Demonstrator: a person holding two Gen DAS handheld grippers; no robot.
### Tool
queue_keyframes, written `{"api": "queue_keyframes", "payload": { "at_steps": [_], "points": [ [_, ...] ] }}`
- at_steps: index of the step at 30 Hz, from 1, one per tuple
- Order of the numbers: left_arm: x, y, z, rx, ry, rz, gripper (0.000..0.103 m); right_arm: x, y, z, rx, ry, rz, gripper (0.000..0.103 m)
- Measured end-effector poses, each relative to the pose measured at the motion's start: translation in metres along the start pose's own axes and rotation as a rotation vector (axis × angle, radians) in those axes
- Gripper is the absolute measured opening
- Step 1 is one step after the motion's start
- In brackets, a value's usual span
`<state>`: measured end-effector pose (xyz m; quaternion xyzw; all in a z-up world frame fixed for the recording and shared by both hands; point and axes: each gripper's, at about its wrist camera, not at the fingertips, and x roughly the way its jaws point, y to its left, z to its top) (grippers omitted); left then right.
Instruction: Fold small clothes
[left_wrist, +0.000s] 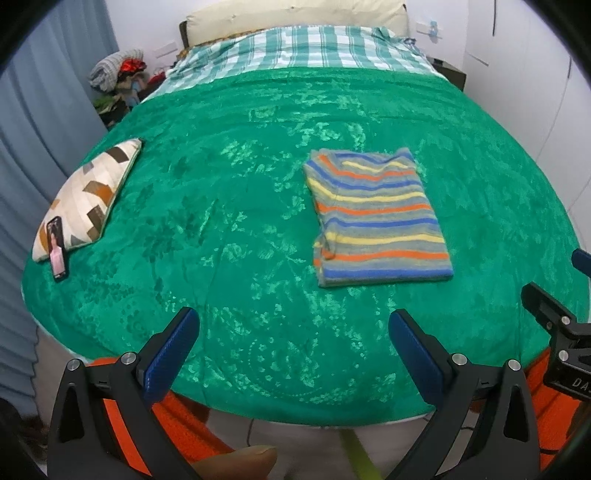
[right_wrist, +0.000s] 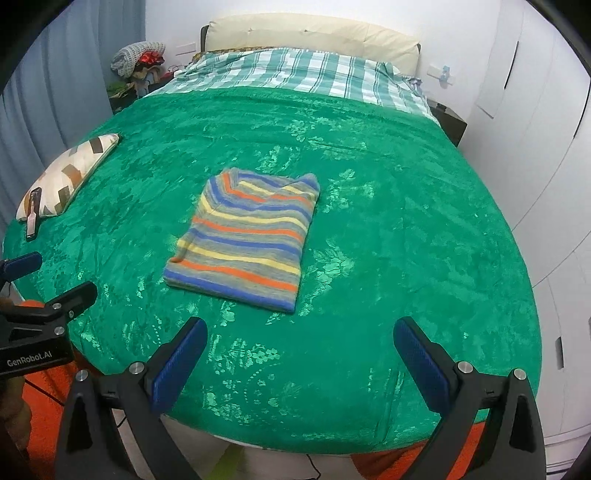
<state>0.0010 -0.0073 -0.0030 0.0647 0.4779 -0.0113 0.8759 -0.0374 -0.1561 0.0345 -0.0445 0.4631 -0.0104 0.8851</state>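
Observation:
A small striped garment in grey, blue, orange and yellow lies folded into a neat rectangle on the green bedspread. It lies right of centre in the left wrist view and left of centre in the right wrist view, striped garment. My left gripper hangs open over the bed's near edge, short of the garment and to its left, holding nothing. My right gripper is open too, just short of the garment's near edge. Each gripper shows at the side of the other's view.
A patterned cushion lies at the bed's left edge with a phone leaning on it. A checked sheet and a cream headboard are at the far end. A clothes pile sits far left. White cupboards stand right.

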Motion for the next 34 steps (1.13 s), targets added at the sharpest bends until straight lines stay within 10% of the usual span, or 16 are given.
{"api": "queue_keyframes", "payload": {
  "at_steps": [34],
  "points": [
    [-0.004,-0.017,-0.001,0.039,-0.023,-0.055,0.102,-0.006,-0.009,-0.001,0.011,0.004,-0.028,0.100]
  ]
}}
